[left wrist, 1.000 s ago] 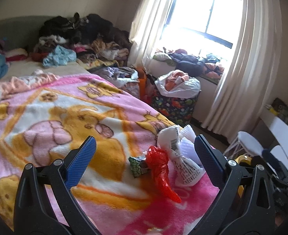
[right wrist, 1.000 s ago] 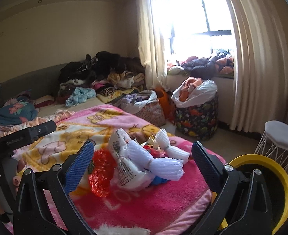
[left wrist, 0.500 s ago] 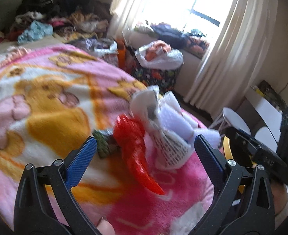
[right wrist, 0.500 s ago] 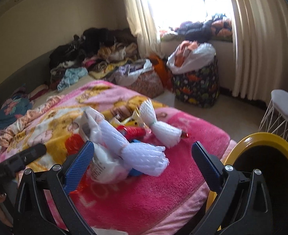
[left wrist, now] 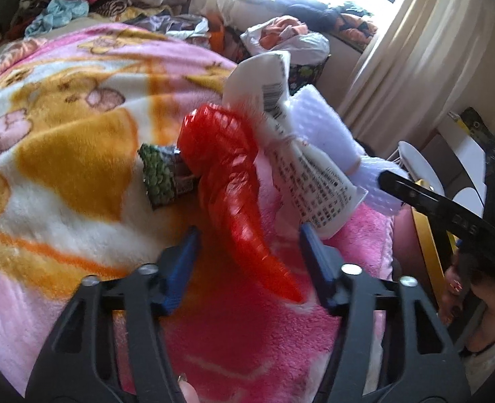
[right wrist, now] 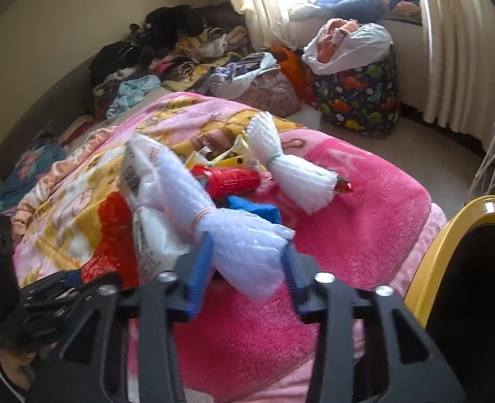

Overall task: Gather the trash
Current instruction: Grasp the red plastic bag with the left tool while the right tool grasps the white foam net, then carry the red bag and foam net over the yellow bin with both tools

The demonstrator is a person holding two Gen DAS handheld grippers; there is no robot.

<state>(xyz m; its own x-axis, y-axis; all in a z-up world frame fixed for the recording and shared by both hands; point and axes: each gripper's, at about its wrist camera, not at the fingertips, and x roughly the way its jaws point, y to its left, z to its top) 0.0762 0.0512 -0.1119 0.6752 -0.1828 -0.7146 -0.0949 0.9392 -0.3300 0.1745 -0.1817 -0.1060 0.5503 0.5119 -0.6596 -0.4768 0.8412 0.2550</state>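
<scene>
Two grippers were over a fuzzy pink and yellow blanket point(left wrist: 62, 154) w/ a small heap of trash on it. The left gripper point(left wrist: 249, 258) had its blue pads partly apart, w/ the thin tail of 1 shiny red plastic bag point(left wrist: 227, 168) lying between them; couldn't tell if the pads touched it. Just ahead and to the right of that gripper lay 1 white printed bag point(left wrist: 301, 168) w/ a barcode, crinkly and tied in the middle. Ahead and to the left sat 1 small green wrapper point(left wrist: 160, 174), flat and square-ish. The right gripper point(right wrist: 247, 275) had its pads narrow around the fat end of 1 bubble-wrap bundle point(right wrist: 234, 231), soft and bumpy, tied w/ a band; the pads looked to be at its sides, but a firm squeeze was not clear. Only the right view showed more trash farther ahead: 1 red ribbed cup point(right wrist: 234, 179), 1 blue scrap point(right wrist: 257, 210), 1 white foam net bundle point(right wrist: 291, 164) tied like a bow, and some yellow wrappers point(right wrist: 227, 156). It also showed a round yellow bin rim point(right wrist: 449, 245) to the right of the gripper. The left view showed that rim only as a thin yellow strip.
</scene>
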